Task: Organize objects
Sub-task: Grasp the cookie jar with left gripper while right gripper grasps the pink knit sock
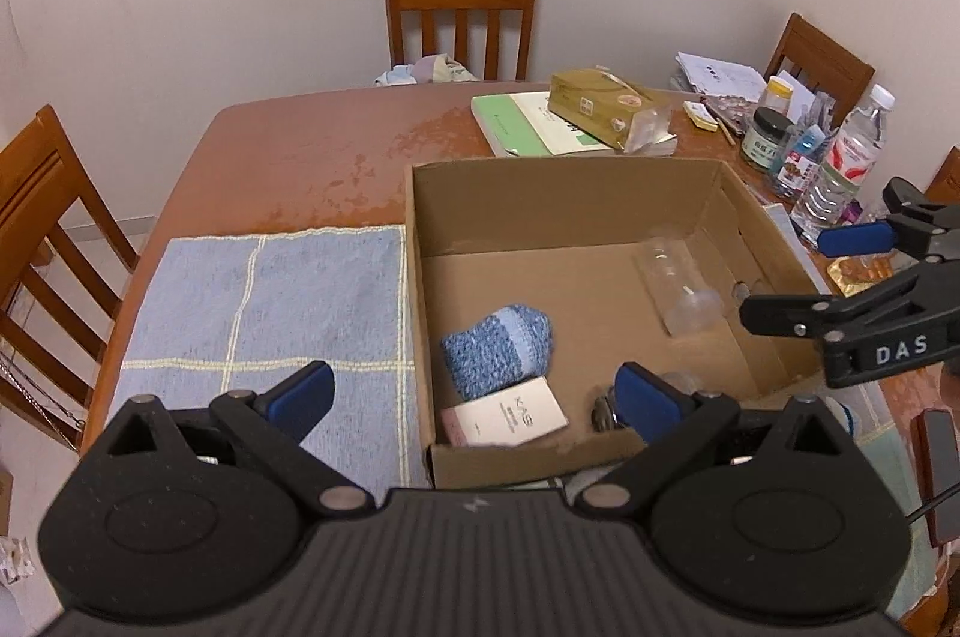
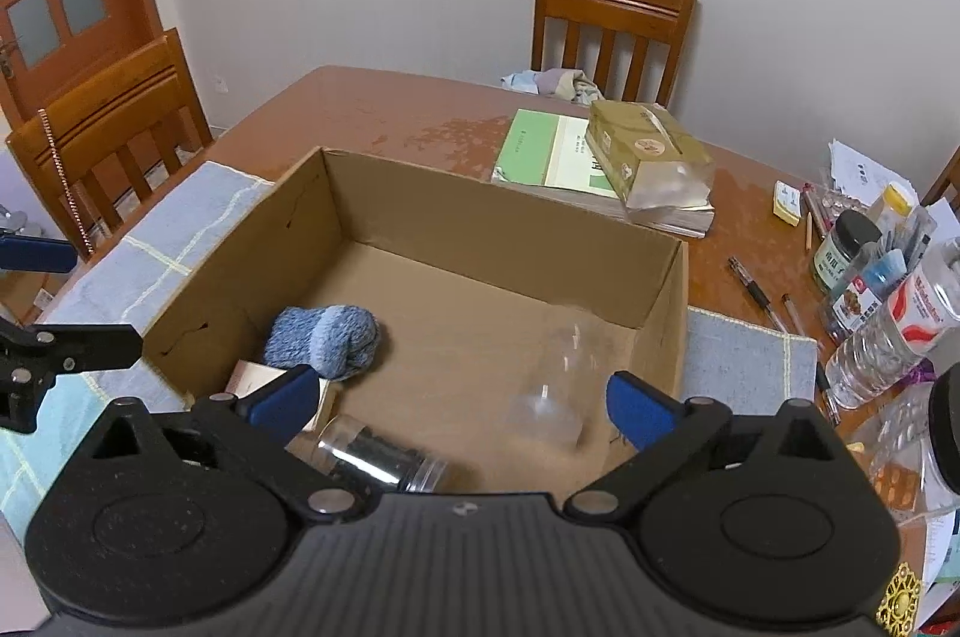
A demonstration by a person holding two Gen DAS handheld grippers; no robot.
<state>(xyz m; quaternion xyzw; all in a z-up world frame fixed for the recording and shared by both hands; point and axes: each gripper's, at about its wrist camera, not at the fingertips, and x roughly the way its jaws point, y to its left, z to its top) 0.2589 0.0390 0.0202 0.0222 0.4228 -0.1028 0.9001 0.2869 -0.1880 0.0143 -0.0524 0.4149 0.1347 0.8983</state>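
An open cardboard box (image 1: 564, 193) (image 2: 480, 217) stands on the table. Inside lie a rolled blue sock (image 1: 498, 349) (image 2: 327, 337), a small white-pink carton (image 1: 504, 418) (image 2: 252, 376), a clear plastic bottle (image 1: 681, 286) (image 2: 555, 385) and a shiny glass jar (image 2: 375, 460) on its side. My left gripper (image 1: 474, 394) is open and empty above the box's near-left corner. My right gripper (image 2: 459, 400) is open and empty above the box's near edge; it shows in the left wrist view (image 1: 840, 277) at the right.
A blue checked cloth (image 1: 264, 313) lies left of the box, another (image 2: 744, 361) right of it. Behind are a green book (image 1: 528, 123) with a gold tissue pack (image 1: 606, 105). Bottles, jars and pens (image 2: 888, 289) crowd the right. Wooden chairs (image 1: 462, 12) surround the table.
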